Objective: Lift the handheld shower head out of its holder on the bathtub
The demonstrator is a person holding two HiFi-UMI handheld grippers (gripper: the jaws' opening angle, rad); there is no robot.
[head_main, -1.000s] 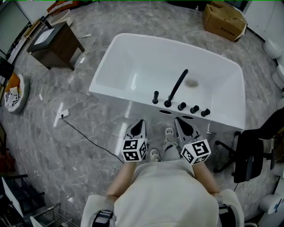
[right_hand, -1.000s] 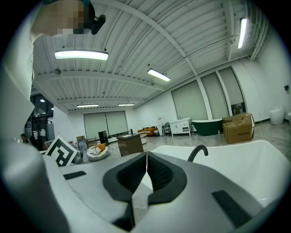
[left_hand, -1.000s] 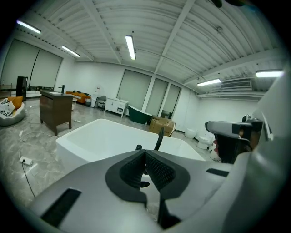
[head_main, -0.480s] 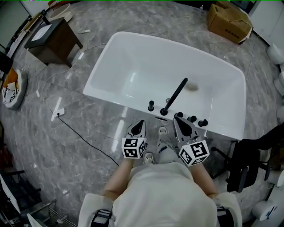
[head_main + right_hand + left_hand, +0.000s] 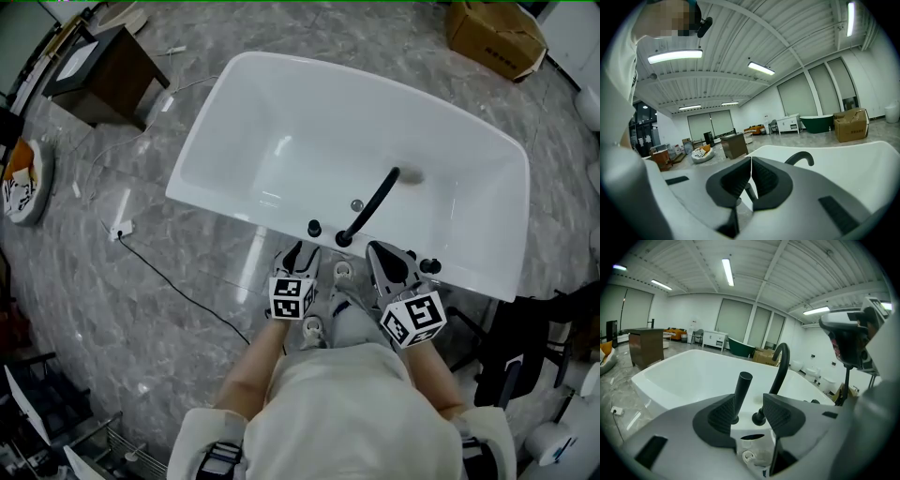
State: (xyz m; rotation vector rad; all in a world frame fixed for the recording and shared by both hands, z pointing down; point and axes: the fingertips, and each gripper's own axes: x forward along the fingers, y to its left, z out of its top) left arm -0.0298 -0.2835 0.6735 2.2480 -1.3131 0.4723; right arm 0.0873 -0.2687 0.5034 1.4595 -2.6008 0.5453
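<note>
The handheld shower head [image 5: 314,228] is a slim black rod standing upright in its holder on the near rim of the white bathtub [image 5: 217,201], left of the curved black spout [image 5: 375,201]. My left gripper [image 5: 296,253] is just short of it. In the left gripper view the shower head [image 5: 741,391] shows in the gap just beyond the pads, untouched, as the jaws of my left gripper [image 5: 747,411] are opening. My right gripper [image 5: 382,255] hovers by the rim below the spout [image 5: 800,158]. The right gripper [image 5: 751,180] has its pads pressed together on nothing.
Black knobs [image 5: 429,266] line the rim right of the spout. A dark cabinet [image 5: 89,75] stands far left, a cardboard box [image 5: 497,37] far right. A cable with a plug [image 5: 119,231] trails on the marble floor; a black chair [image 5: 511,347] stands at the right.
Both grippers have moved forward and down to the tub's near rim. The left one has come up to the shower head and its jaws have parted. The right stays shut.
</note>
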